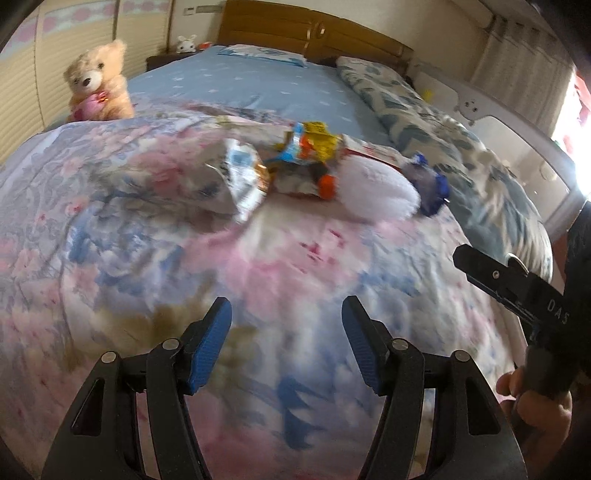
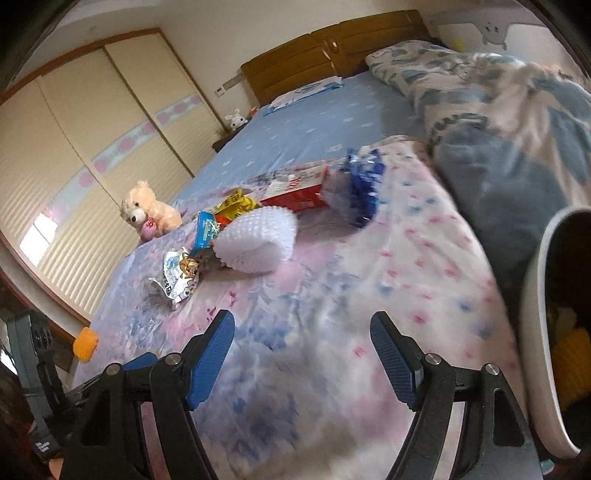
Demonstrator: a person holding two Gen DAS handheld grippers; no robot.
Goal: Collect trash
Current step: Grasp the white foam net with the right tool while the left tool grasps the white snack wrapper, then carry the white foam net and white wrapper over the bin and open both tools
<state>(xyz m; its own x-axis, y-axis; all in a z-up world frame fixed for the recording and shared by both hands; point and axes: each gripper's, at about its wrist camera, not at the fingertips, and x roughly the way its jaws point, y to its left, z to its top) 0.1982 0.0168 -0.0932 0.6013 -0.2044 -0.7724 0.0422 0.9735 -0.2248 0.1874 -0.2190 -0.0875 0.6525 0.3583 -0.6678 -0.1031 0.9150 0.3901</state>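
Observation:
Trash lies in a cluster on the floral quilt [image 1: 280, 266]: a white and blue snack wrapper [image 1: 242, 173], a yellow and orange wrapper [image 1: 314, 146], a white foam piece [image 1: 373, 190], a crumpled blue wrapper [image 1: 428, 184] and a red box [image 2: 295, 192]. The right wrist view shows the snack wrapper [image 2: 181, 277], foam piece [image 2: 258, 240] and blue wrapper [image 2: 358, 192]. My left gripper [image 1: 286, 347] is open and empty, short of the pile. My right gripper [image 2: 303, 362] is open and empty above the quilt; its body shows at the right of the left wrist view [image 1: 517, 291].
A white bin [image 2: 543, 314] with dark inside stands at the right edge. A teddy bear [image 1: 98, 83] sits at the bed's left side. A folded blue-patterned blanket [image 2: 517, 129] lies on the right. Wooden headboard [image 1: 310, 33] and wardrobe doors [image 2: 74, 147] are behind.

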